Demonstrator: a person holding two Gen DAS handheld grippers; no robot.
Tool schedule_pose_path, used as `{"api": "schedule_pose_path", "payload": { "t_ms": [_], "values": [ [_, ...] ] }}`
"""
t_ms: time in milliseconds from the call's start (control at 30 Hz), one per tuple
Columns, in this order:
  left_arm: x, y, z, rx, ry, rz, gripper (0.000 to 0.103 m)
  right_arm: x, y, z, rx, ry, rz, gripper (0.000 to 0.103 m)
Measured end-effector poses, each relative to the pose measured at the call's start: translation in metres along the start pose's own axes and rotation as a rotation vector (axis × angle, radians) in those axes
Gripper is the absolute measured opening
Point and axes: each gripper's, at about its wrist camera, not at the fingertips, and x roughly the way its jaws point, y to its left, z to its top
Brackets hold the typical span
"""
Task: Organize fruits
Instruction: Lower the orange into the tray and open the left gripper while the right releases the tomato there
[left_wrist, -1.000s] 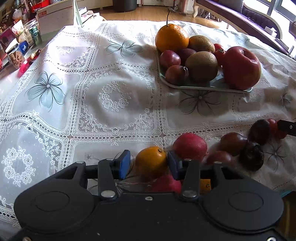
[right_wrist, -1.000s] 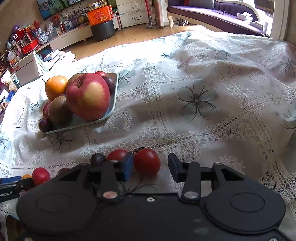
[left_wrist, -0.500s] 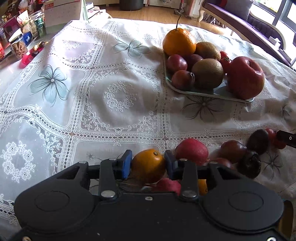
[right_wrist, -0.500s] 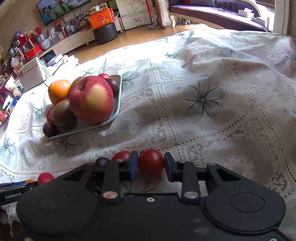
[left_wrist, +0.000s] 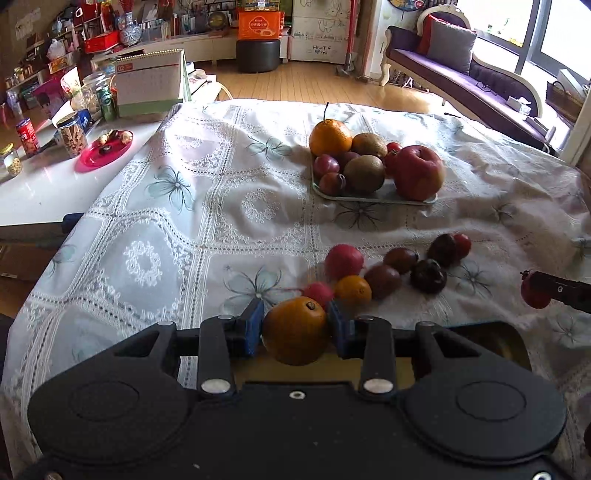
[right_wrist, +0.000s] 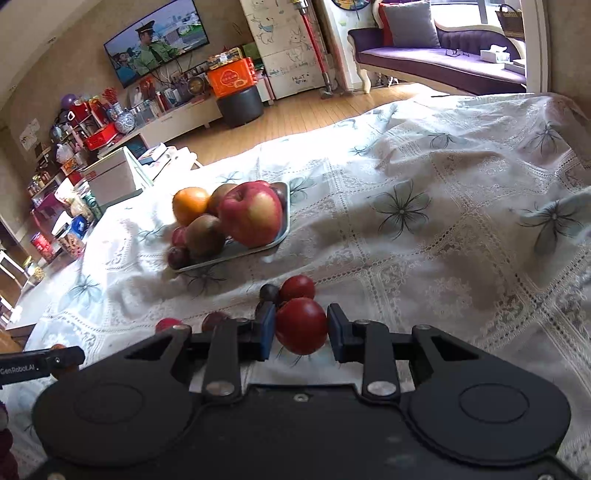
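Observation:
My left gripper is shut on a small orange and holds it above the tablecloth. My right gripper is shut on a red tomato, also lifted; it shows at the right edge of the left wrist view. A pale green tray farther back holds a big orange, a red apple, kiwis and plums; it also shows in the right wrist view. Loose fruit lies in front of the tray: a red fruit, a small orange, dark plums.
The table carries a white lace cloth. To its left stands a white side table with a pink plate, jars and a desk calendar. A purple sofa stands behind on the right.
Both grippers closed on their fruit and rose up and back from the table: the left with the orange, the right with the tomato.

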Motion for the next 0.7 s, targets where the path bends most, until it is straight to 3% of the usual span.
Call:
{"api": "schedule_pose_path", "payload": {
  "t_ms": [167,333,700],
  "values": [
    [-0.011,-0.01,-0.035,0.007,0.013,-0.002,0.046,-0.04,0.012,-0.038,-0.043,-0.002,0.054,0.032],
    [-0.011,-0.015,-0.06,0.007,0.019,0.017,0.046,-0.054,0.026,-0.07,-0.113,0.014,0.064,0.032],
    [0.002,-0.02,-0.078,0.038,0.038,0.059,0.046,-0.025,0.03,-0.1,-0.154,0.083,0.013,0.032]
  ]
}}
